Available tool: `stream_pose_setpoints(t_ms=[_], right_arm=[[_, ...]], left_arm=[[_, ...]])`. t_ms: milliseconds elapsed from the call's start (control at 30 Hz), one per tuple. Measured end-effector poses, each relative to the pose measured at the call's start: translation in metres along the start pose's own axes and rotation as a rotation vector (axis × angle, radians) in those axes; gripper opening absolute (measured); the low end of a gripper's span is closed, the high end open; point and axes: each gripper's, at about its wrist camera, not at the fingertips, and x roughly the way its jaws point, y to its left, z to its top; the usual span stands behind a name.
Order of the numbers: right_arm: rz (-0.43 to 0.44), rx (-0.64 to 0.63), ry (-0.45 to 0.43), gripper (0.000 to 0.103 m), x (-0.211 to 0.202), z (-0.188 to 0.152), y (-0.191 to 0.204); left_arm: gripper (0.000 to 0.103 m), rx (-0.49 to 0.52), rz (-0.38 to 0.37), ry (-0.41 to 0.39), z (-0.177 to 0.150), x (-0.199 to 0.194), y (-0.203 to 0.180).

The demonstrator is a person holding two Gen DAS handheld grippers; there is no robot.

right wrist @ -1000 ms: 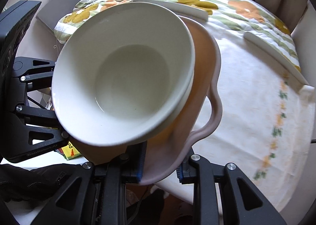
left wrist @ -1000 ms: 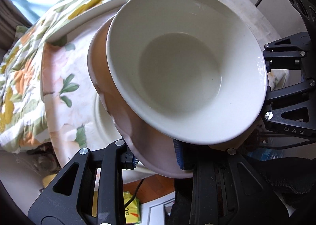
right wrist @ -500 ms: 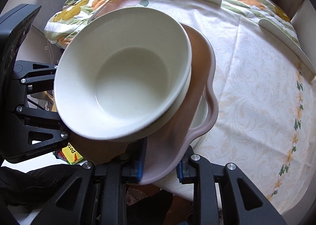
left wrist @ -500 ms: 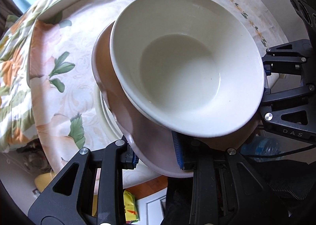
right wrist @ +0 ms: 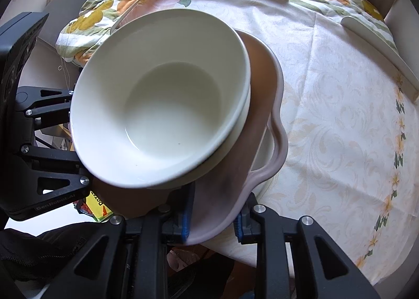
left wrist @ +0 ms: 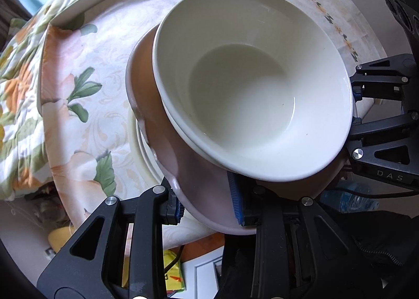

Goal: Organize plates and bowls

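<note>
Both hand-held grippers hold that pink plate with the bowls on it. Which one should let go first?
Neither stands out. The left hand-held gripper and right hand-held gripper each clamp the pink plate at its near rim, over a white plate; probably release together.

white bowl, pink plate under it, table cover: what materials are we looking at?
White bowl: likely glazed ceramic, glossy, with window glints along the inner wall.
Pink plate: probably ceramic as well, satin glaze, thick wavy moulded rim; melamine cannot be ruled out.
Table cover: woven fabric, matte, with fold creases and a damask-like pattern.

left gripper (left wrist: 207,210): clamped, pointing down | right gripper (right wrist: 213,217): clamped, pointing down
</note>
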Motion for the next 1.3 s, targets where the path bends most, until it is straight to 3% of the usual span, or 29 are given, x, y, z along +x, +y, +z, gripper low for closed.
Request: stream_pose_setpoints(t_ms=[233,300,367,400,533,567,800,1067,1233,1267,1300], right_arm=[[0.006,0.013,0.045,0.024,-0.002,0.007,-0.001],[0.013,0.021,0.061,0.024,-0.004,0.008,-0.002],[0.006,0.016,0.067,0.024,-0.007,0.009,-0.001],[-0.001,0.012,0.070,0.024,-0.008,0.009,-0.001],[0.000,0.035,0.059,0.036,-0.015,0.008,-0.004],[0.002,0.042,0.053,0.044,-0.018,0.008,-0.005],[0.002,0.111,0.001,0.045,-0.031,-0.006,-0.006],[-0.002,0.081,-0.173,0.045,-0.096,-0.042,0.001],[-0.059,0.111,-0.369,0.045,-0.169,-0.084,0.007],[-0.085,0.120,-0.419,0.048,-0.186,-0.093,0.008],[-0.106,0.129,-0.465,0.059,-0.201,-0.102,0.009]], left_arm=[[0.031,0.018,0.007,0.037,0.005,-0.011,0.001],[0.044,0.025,0.002,0.031,0.006,-0.016,0.000],[0.072,0.040,0.014,0.018,0.008,-0.023,-0.004],[0.075,0.051,0.024,0.012,0.007,-0.027,-0.005],[0.076,0.061,0.025,0.012,0.007,-0.034,-0.005],[0.076,0.056,0.018,0.011,0.007,-0.035,-0.004],[0.076,0.012,0.021,-0.029,-0.002,-0.046,-0.006],[0.076,-0.131,0.103,-0.183,-0.033,-0.113,-0.032],[0.076,-0.217,0.173,-0.418,-0.056,-0.188,-0.075],[0.077,-0.231,0.185,-0.465,-0.061,-0.202,-0.083],[0.078,-0.243,0.191,-0.510,-0.065,-0.214,-0.090]])
